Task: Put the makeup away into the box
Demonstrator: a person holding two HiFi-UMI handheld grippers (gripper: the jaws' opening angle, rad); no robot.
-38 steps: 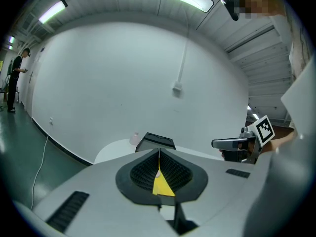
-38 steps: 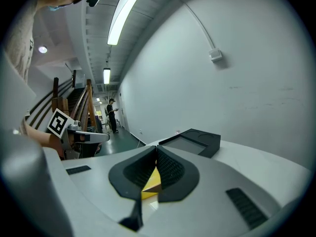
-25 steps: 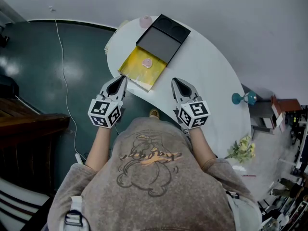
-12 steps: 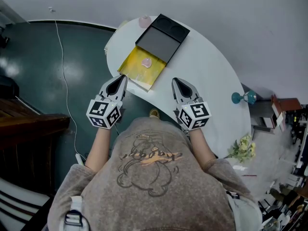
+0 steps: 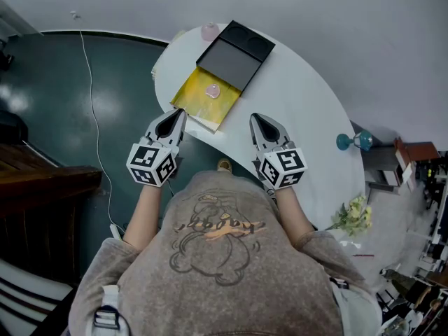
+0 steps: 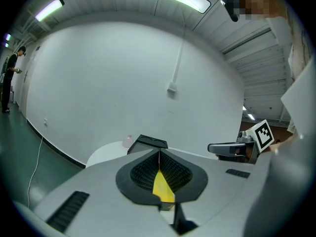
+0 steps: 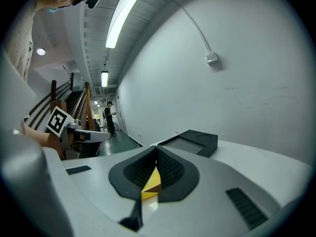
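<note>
Dark green floor surrounds a white curved table [image 5: 308,110]. On the table stands a black box [image 5: 234,54], and a yellow panel [image 5: 198,103] lies touching its near side. Nearer to the person than the box hover the left gripper [image 5: 179,113] and the right gripper [image 5: 255,118]. Each has its jaws pressed together with nothing between them. A small pink heart-shaped compact [image 5: 215,89] lies on the panel, just outside the box. A pink round container [image 5: 211,31] stands beside the box's far left corner. I judge that the step in hand is reaching: one gripper must open its jaws and come down over the compact.
</note>
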